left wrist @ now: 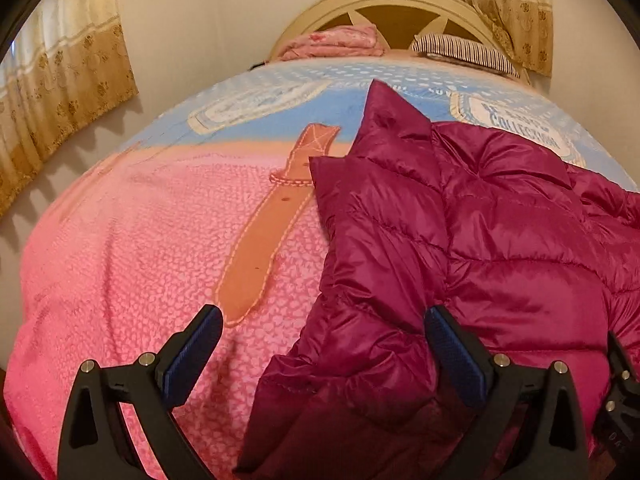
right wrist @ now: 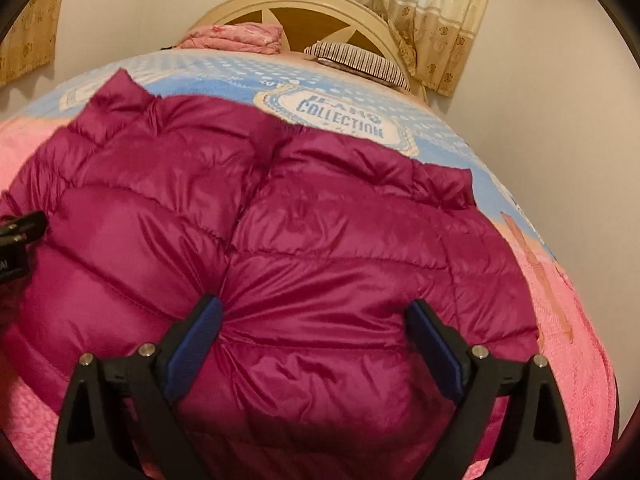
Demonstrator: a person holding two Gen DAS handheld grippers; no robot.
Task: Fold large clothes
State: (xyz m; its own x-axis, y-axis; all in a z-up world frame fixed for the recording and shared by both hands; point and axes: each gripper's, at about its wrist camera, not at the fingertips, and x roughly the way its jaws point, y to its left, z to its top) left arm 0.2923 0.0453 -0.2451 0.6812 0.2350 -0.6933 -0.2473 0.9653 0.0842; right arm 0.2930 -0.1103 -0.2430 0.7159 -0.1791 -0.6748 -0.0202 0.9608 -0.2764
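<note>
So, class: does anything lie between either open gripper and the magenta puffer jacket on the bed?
Nothing visible does. The left gripper straddles the jacket at its edge; the right gripper is open directly over its quilted middle.

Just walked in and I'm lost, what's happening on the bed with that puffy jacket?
A person holding a gripper in each hand is working on a magenta puffer jacket that lies on the pink and blue bedspread. The left gripper is open over the jacket's near left edge, and the right gripper is open over its middle. Neither has closed on the fabric. The jacket looks partly folded.
</note>
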